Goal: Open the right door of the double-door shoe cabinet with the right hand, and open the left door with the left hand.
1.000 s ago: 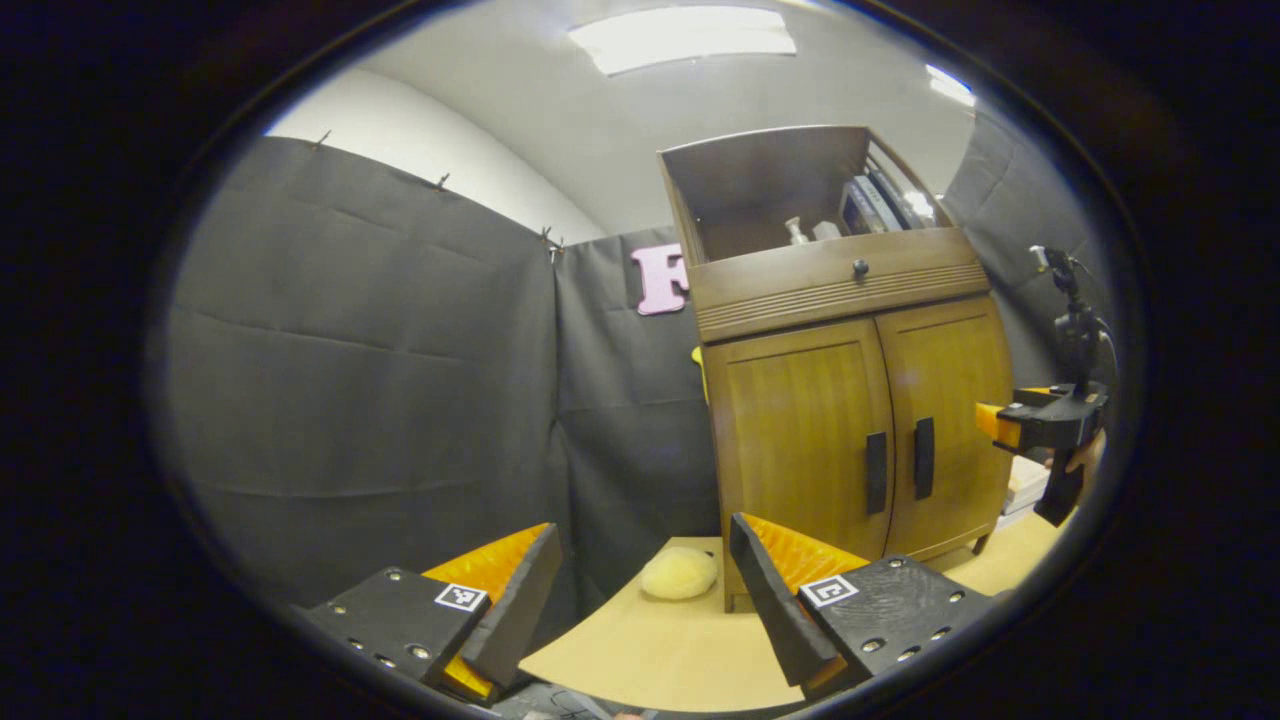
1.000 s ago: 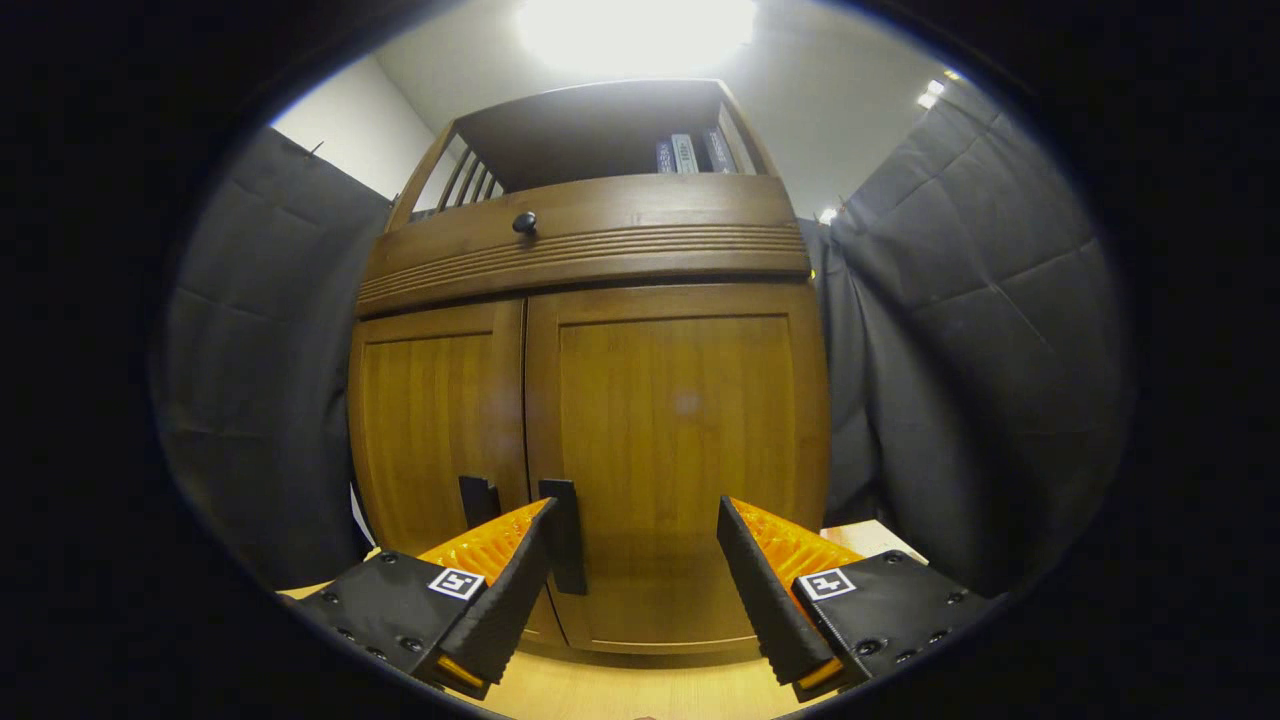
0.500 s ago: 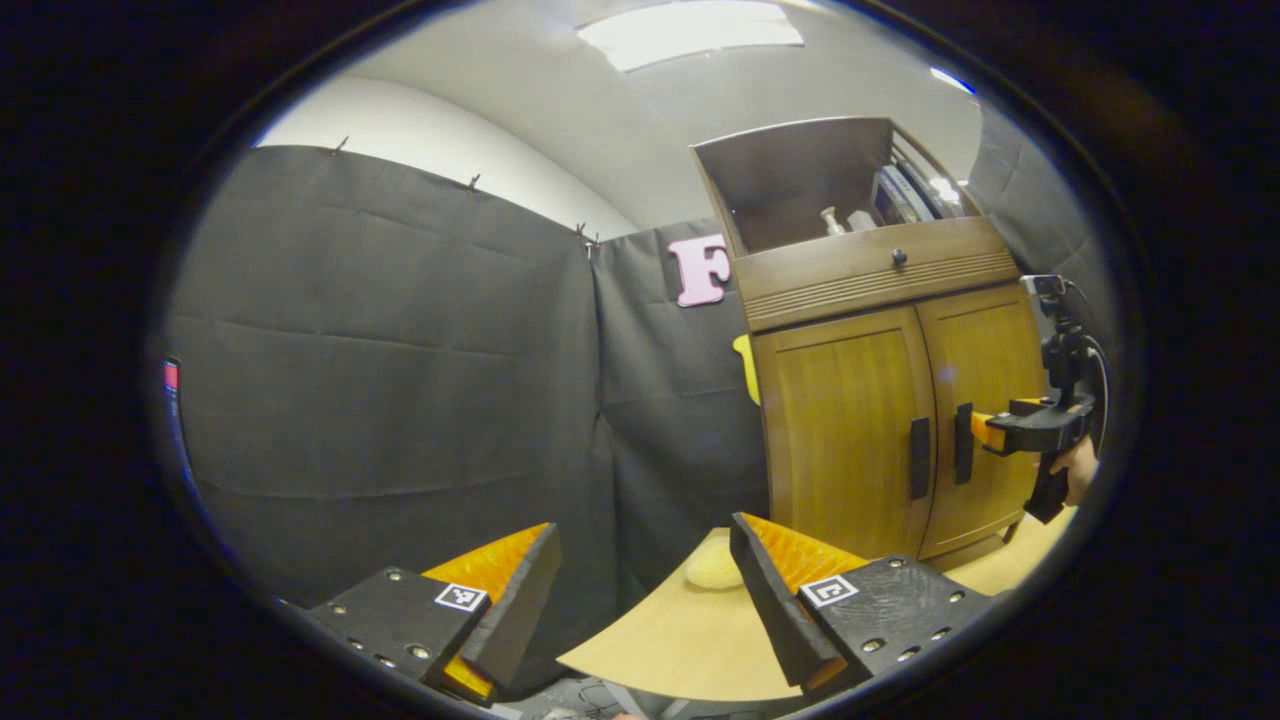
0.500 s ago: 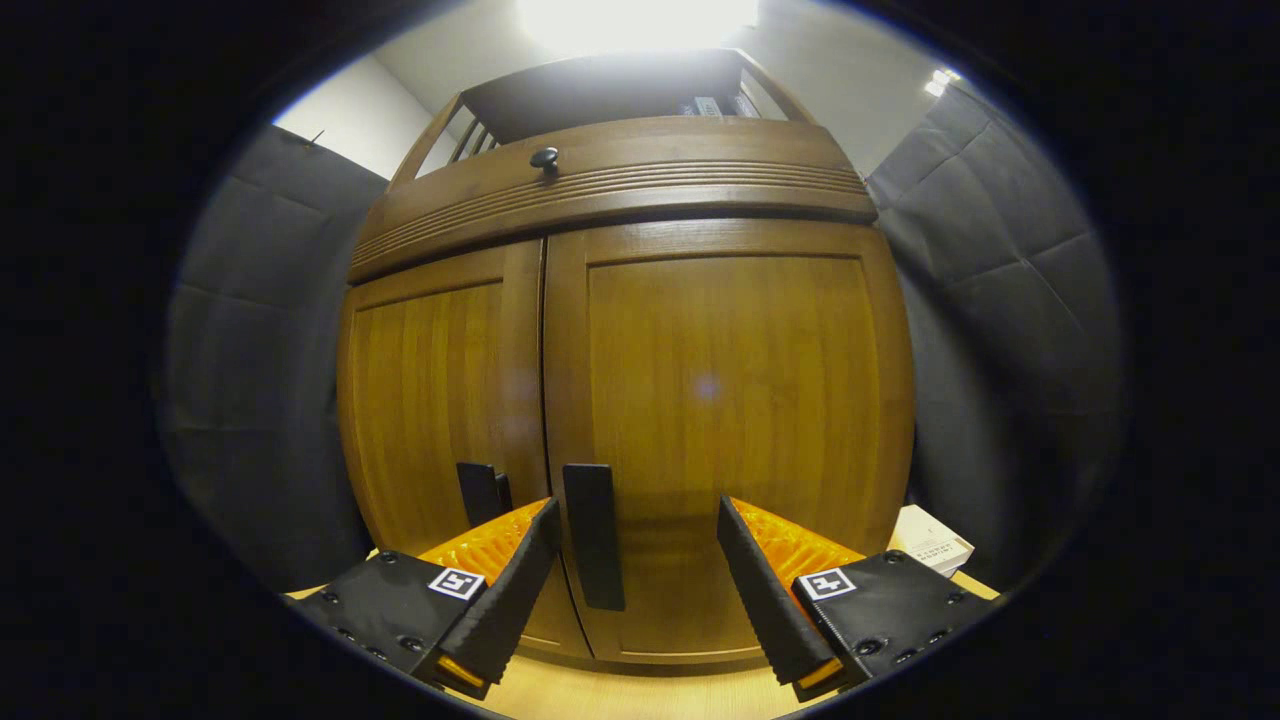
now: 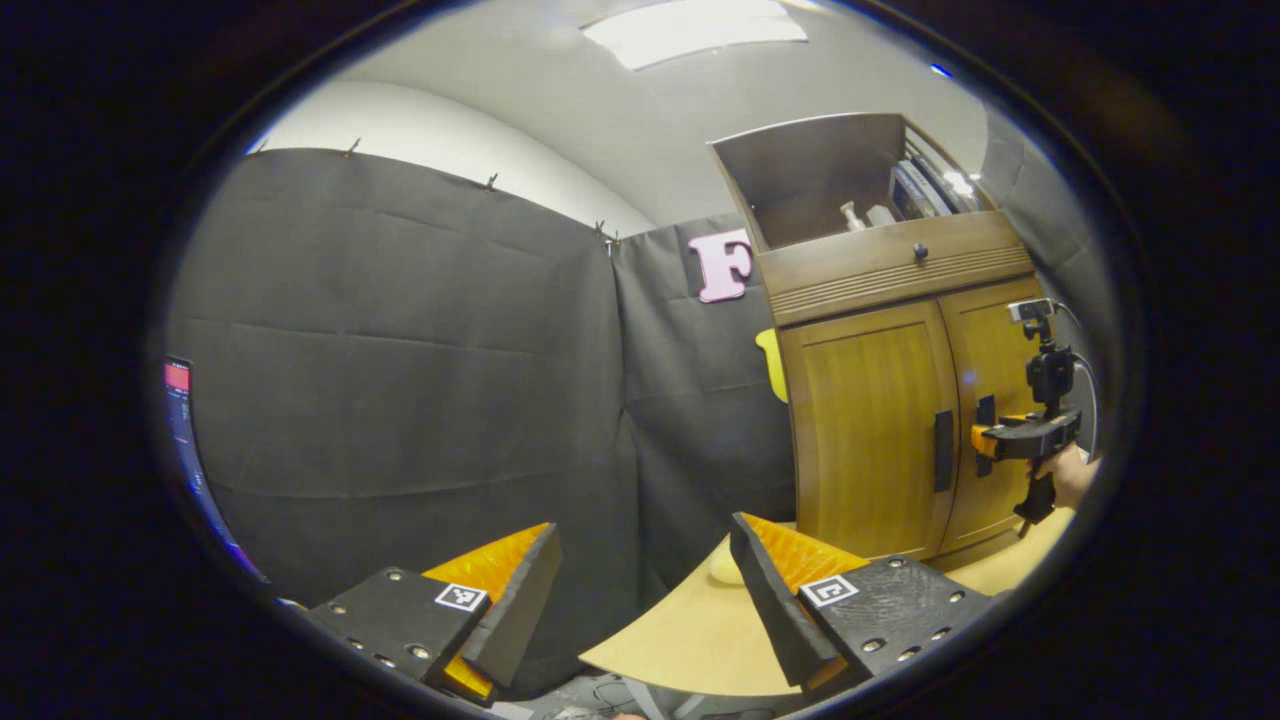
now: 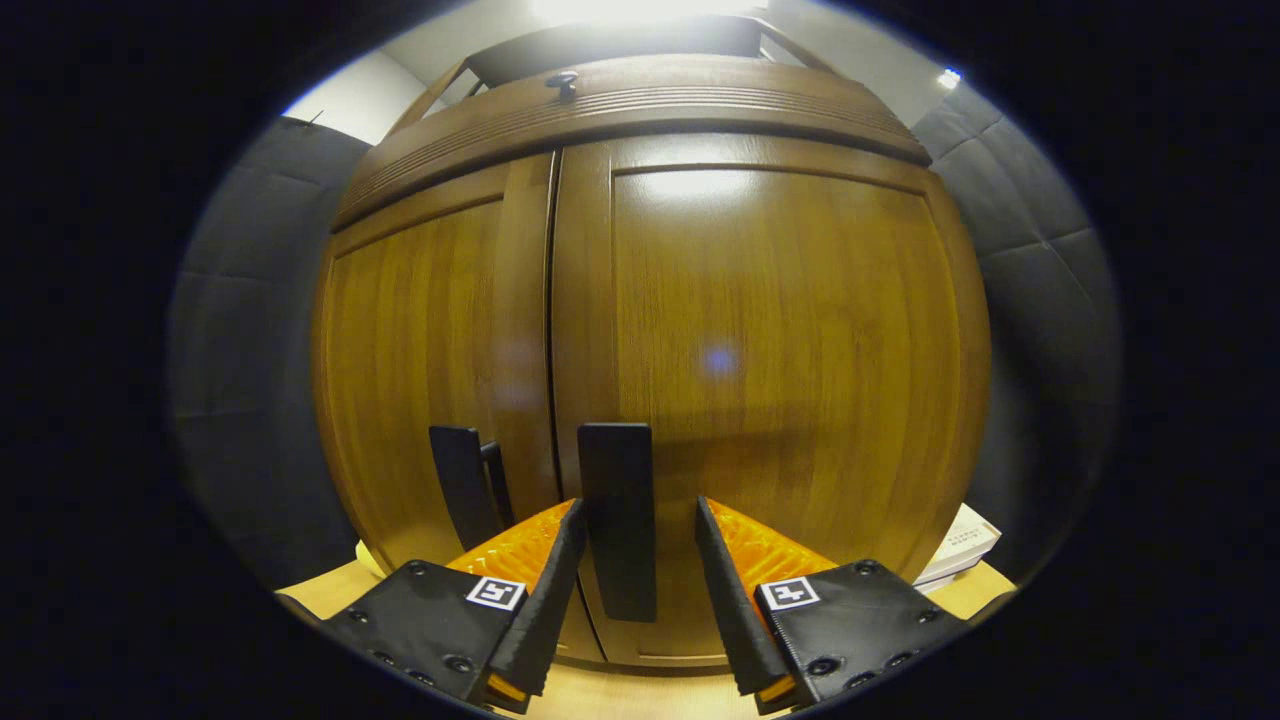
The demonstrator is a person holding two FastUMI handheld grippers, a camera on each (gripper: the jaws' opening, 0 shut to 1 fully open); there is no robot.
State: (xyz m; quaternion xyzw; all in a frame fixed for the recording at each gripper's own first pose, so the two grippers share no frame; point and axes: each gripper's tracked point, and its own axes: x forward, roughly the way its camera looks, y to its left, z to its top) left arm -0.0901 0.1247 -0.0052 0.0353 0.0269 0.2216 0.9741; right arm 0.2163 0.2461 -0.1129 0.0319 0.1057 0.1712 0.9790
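Note:
The wooden shoe cabinet [image 5: 870, 420] stands on the table with both doors shut. In the right gripper view, the right door [image 6: 790, 340] is close ahead. Its dark vertical handle [image 6: 618, 500] stands between the fingers of my right gripper [image 6: 637, 508], which is open; the left finger is almost at the handle and a gap remains on the right. The left door's handle [image 6: 460, 485] is just to the left. In the left gripper view, a hand [image 5: 1072, 478] holds the right gripper [image 5: 980, 440] at the handles. My left gripper [image 5: 643, 527] is open and holds nothing, well back from the cabinet.
The light wooden table [image 5: 690, 640] ends in a curved edge near my left gripper. A pale yellow round thing [image 5: 720, 572] lies by the cabinet's left foot. A white box [image 6: 962, 545] lies right of the cabinet. Above the doors are a drawer knob [image 5: 919, 251] and an open shelf.
My right gripper moved up to the cabinet, its fingers now straddle the right door's handle, and the gap between them narrowed slightly. The left gripper view swung left, shifting the cabinet to the right.

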